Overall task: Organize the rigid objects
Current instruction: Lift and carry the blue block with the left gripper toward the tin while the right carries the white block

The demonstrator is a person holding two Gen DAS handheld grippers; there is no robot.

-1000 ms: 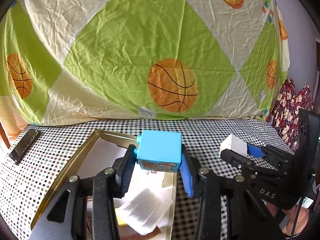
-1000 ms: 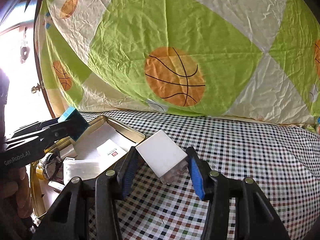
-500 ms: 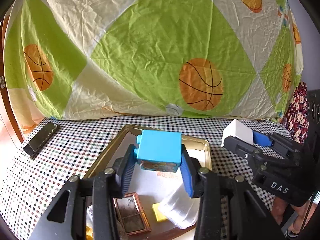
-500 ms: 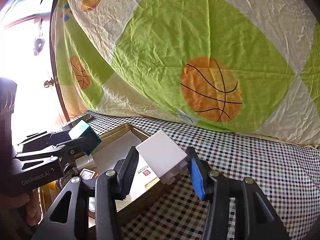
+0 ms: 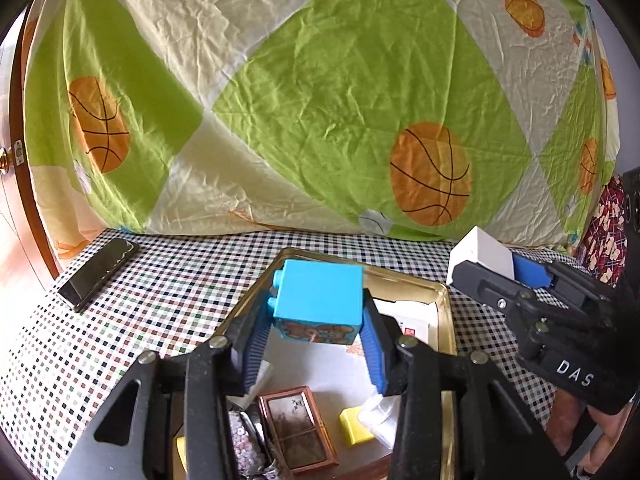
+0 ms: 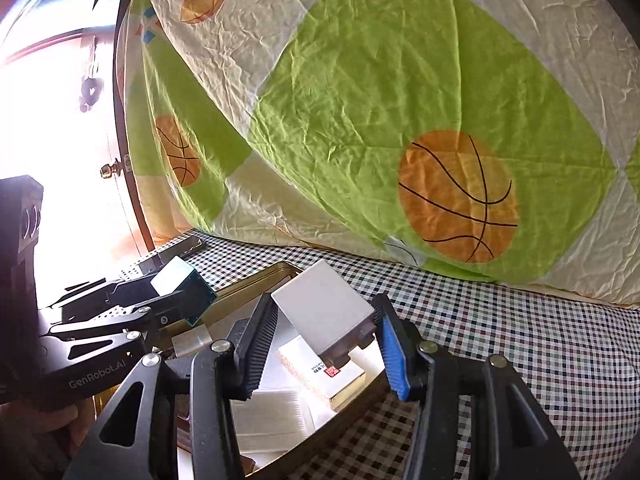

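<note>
Blue block (image 5: 318, 298) clamped level in left gripper (image 5: 316, 344), studs leftward, white box (image 6: 324, 310) tilted in right gripper (image 6: 326, 344)

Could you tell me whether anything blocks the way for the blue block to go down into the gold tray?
Nothing stands between them. The left gripper holds the blue block above the gold tray. A bare white patch lies right under it; the framed picture and yellow piece lie nearer the camera.
</note>
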